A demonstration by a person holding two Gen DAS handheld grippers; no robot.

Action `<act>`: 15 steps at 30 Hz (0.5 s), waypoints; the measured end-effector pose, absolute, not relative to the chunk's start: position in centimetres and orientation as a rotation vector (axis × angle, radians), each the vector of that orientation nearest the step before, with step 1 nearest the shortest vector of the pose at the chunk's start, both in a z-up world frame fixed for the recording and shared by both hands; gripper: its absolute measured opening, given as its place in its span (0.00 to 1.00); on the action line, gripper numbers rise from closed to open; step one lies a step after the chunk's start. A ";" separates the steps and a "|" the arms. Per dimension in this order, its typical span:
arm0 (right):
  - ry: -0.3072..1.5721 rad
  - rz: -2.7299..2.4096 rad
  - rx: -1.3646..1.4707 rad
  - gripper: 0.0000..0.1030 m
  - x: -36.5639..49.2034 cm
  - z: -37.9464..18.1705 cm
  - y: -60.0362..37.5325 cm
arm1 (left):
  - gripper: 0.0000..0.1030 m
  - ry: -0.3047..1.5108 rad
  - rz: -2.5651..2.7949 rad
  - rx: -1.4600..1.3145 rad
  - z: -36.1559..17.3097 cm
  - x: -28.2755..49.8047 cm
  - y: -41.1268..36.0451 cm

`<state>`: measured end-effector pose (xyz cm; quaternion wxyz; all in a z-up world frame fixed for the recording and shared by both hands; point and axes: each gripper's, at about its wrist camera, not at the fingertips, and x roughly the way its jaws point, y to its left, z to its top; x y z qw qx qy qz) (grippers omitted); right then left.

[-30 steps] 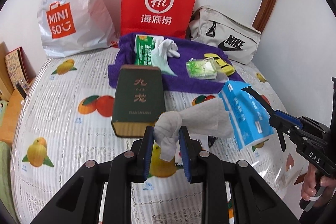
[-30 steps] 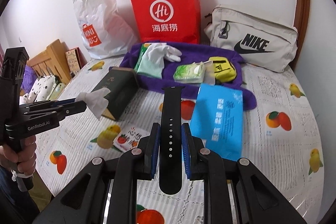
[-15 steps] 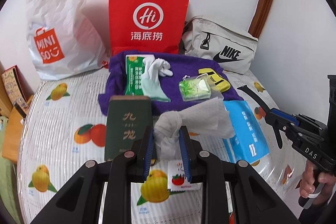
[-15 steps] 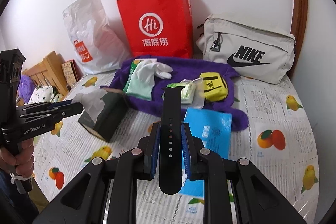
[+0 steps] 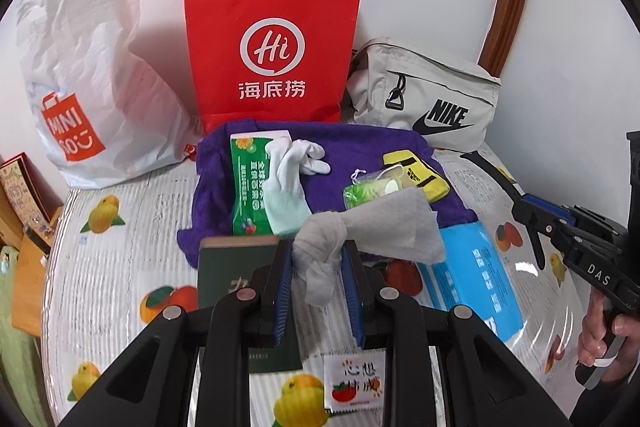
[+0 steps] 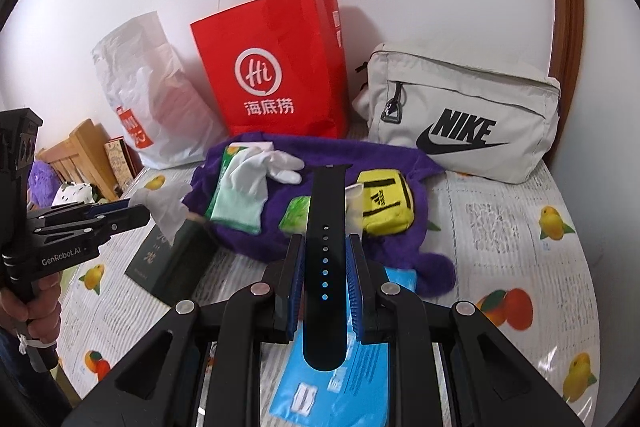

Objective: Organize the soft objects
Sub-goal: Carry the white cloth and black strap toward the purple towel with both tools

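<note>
Well, both grippers are loaded, with the purple towel point(image 6: 404, 163) ahead.
Left gripper point(image 5: 319, 269) clamps the knotted wipe point(image 5: 320, 239); right gripper point(image 6: 325, 269) pinches the black strap point(image 6: 325, 227); neither is placed yet; glove point(image 5: 286, 183) and pouch point(image 6: 384, 207) already lie there.

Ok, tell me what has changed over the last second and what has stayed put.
Both tools have drawn back and up: the red paper bag and Nike pouch now sit lower and fuller in each view. The blue packet, hanging beside the tissue a second ago, now lies on the table. Unchanged: the left tool grips the knotted tissue, the right tool the black watch strap.
</note>
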<state>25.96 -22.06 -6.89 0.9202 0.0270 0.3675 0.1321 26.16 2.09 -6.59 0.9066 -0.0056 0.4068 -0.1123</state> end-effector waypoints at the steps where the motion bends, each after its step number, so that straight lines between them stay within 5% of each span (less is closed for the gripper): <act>1: 0.757 0.272 0.057 0.20 26.4 -6.9 -22.1 | 0.23 0.840 -0.232 -0.012 -6.6 26.5 2.0; 15: 0.796 0.298 0.065 0.20 31.7 -9.0 -21.3 | 0.23 0.879 -0.218 -0.056 -8.3 31.8 1.7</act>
